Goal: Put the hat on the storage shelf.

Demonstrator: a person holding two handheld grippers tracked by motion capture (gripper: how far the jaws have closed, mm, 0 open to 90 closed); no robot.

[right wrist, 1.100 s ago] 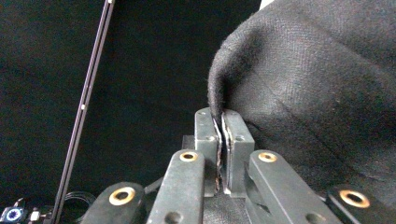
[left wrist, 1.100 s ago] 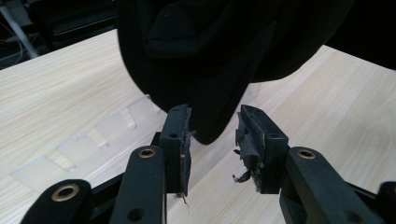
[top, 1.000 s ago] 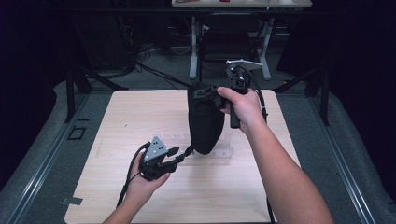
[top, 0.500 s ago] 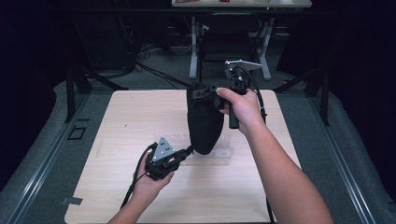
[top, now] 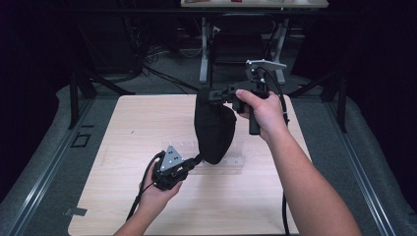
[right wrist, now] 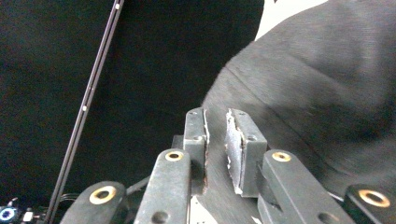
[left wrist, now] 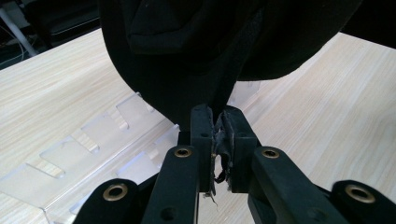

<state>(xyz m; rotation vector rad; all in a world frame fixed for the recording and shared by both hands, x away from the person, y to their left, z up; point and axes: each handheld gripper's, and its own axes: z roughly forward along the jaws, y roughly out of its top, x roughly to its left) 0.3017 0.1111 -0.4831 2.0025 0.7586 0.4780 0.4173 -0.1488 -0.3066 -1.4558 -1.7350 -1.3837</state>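
Clamping the black cap's (top: 214, 129) strap, the left hand-held gripper (left wrist: 217, 140) contrasts with the right hand-held gripper (right wrist: 215, 135), jaws just parting around fabric.

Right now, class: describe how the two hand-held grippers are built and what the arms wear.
Both the left gripper and the right gripper are black, with two flat jaws on linkage arms studded with brass-coloured rivets. Each carries a grey three-cornered plate and trails a black cable. The forearms are bare, with no sleeves showing.

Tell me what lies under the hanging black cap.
Under the black cap lies a clear plastic rack with slots, flat on the wooden table. The cap covers the rack's far part. The left gripper pinches the cap's strap.
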